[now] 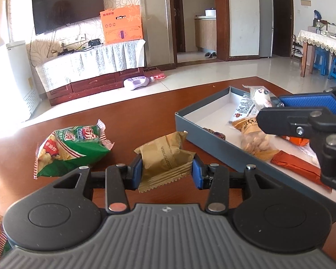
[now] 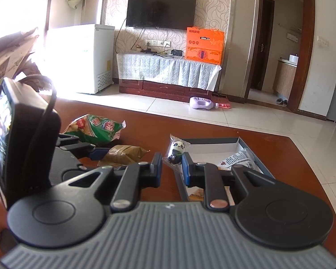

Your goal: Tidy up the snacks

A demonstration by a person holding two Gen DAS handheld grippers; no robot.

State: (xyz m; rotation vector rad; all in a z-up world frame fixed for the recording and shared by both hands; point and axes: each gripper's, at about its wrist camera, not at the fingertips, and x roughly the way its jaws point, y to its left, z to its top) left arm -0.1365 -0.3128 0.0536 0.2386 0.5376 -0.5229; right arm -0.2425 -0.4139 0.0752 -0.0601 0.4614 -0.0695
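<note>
Left gripper (image 1: 166, 170) clamps the brown packet (image 1: 165, 157) across its short axis, off the table. Box (image 1: 203, 132) lies right and far of it. Right gripper (image 2: 172, 164) pinches the panda packet (image 2: 178, 149) tight, at the box's near-left corner, so nearer the drop.

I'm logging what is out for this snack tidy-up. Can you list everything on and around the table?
Crinkled tan snack packet: 1, tan-gold, clamped in the left gripper above the table.
Clear-wrapped panda snack: 1, black and white, clamped in the right gripper at the tray's edge.
Green chip bag: 1, green and red, on the table left of the tan packet.
Shallow grey tray: 1, grey with white floor, on the table at right, holding several packets.
Orange flat packet: 1, orange, in the tray.
Brown wooden table: 1, reddish brown.
Left gripper: 1, black, blue pads.
Right gripper: 1, black, blue pads.
</note>
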